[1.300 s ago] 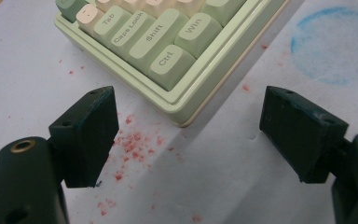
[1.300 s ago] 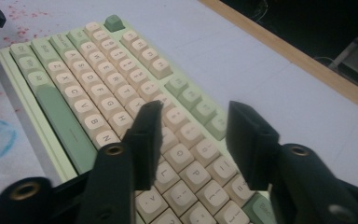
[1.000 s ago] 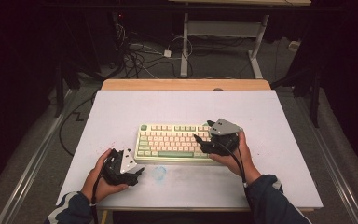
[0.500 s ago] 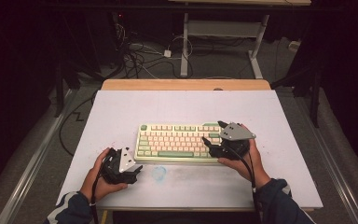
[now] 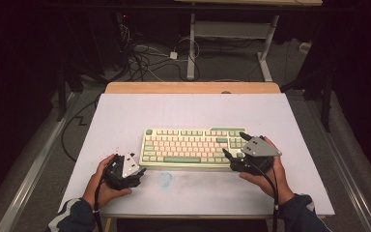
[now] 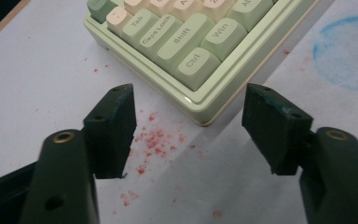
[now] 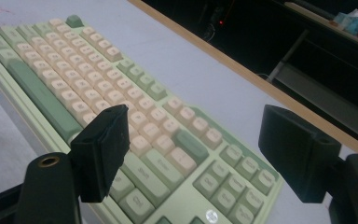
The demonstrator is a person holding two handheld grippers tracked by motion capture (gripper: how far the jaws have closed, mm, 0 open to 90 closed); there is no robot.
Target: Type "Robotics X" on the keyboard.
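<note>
While two tongs [image 5: 136, 170] [image 5: 233, 147] gape, one keyboard [image 5: 193, 147]

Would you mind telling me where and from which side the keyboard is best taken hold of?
Probably by its short ends. The keyboard lies flat, long and low. The left hand-held gripper, jaws open and just narrowing with nothing between them, faces the near-left corner; the right hand-held gripper hangs open at the right end. Each can come in level and pinch the thin edge there.

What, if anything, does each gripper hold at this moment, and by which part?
Nothing is held. The left gripper, its jaws just closing, stands open short of the keyboard's near left corner. The right gripper hangs open over its right end.
</note>
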